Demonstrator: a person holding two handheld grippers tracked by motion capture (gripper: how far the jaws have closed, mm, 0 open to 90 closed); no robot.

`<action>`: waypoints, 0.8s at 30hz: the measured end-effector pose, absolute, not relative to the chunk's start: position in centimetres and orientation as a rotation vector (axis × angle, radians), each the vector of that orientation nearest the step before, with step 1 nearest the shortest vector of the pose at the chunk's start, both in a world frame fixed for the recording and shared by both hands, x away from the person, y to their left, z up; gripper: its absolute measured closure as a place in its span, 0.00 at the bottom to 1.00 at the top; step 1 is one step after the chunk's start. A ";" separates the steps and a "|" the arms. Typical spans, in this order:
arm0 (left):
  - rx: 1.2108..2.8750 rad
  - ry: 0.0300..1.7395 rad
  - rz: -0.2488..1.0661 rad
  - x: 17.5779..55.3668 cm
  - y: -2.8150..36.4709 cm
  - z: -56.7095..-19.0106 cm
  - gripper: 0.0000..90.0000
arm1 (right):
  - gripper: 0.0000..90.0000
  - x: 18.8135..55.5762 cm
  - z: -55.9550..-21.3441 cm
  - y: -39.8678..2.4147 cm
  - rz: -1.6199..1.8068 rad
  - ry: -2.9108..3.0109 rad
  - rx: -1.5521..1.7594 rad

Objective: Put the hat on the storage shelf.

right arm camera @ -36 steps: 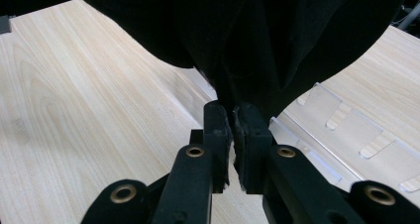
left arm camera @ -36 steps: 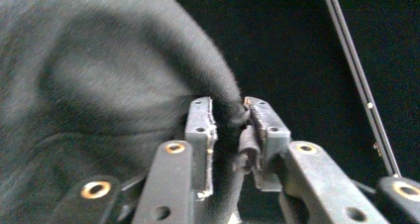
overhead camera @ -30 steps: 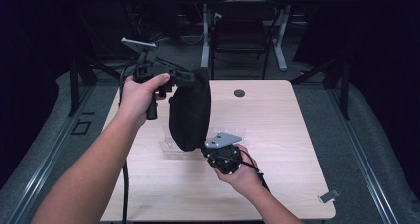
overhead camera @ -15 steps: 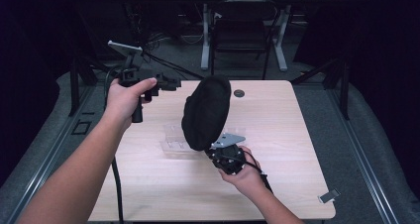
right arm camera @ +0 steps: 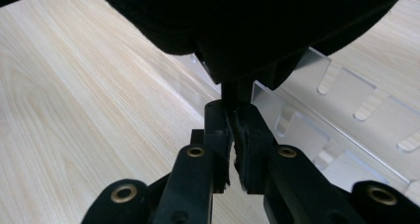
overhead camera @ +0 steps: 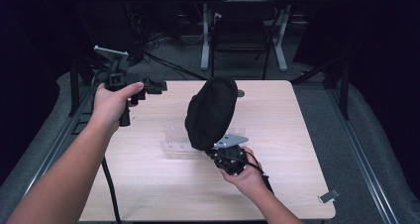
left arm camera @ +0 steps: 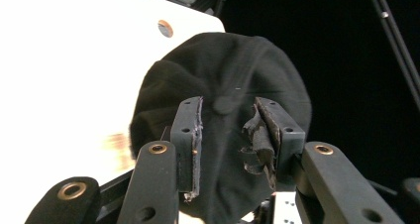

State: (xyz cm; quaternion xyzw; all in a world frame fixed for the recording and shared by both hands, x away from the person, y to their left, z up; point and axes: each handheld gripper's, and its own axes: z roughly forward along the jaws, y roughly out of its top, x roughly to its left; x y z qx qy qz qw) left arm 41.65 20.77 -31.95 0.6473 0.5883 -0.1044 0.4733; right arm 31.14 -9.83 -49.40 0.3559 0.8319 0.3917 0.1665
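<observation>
Right tool: clamped on black cap | left tool: jaws just opening, empty

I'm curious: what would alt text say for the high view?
A person's right gripper holds a black cap upright over a wooden table, above a clear plastic rack. The left gripper, fingers apart, is held off to the left.
</observation>
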 end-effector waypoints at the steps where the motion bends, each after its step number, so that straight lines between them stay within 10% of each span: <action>1: 1.582 1.444 -0.252 41.6 21.0 -32.1 0.71 | 0.92 31.1 -49.4 -10.0 1.104 2.372 1.004; 24: 1.842 1.505 0.259 39.4 24.6 -37.7 0.55 | 0.65 28.5 -50.8 -15.3 0.948 2.288 0.966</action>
